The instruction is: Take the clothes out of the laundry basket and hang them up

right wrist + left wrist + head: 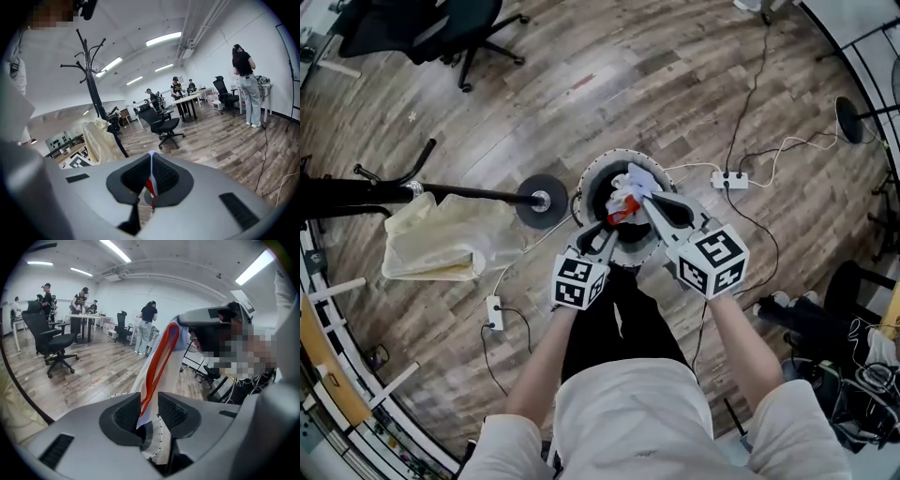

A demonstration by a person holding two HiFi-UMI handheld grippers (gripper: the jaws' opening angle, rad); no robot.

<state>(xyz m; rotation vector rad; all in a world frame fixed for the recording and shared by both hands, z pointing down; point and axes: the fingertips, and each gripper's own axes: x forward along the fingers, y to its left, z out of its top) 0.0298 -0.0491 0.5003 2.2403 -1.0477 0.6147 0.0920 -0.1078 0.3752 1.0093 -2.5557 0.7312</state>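
Floor (675,84): wood; laundry basket (589,180) at 12 o'clock.
Right gripper (151,159): clamped on garment (634,178).
Left gripper (149,401): apart around it.
Risk: thin pinch slips.

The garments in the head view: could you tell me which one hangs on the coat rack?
The cream garment, draped on the black coat rack; the white-and-red garment is held by the right hand-held gripper over the laundry basket.

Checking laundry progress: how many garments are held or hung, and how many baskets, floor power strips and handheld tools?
Garments: 2 (white-and-red garment, cream garment)
Round mesh laundry basket: 1
White power strips: 2
Tools: 2 (left tool, right tool)
Total: 7
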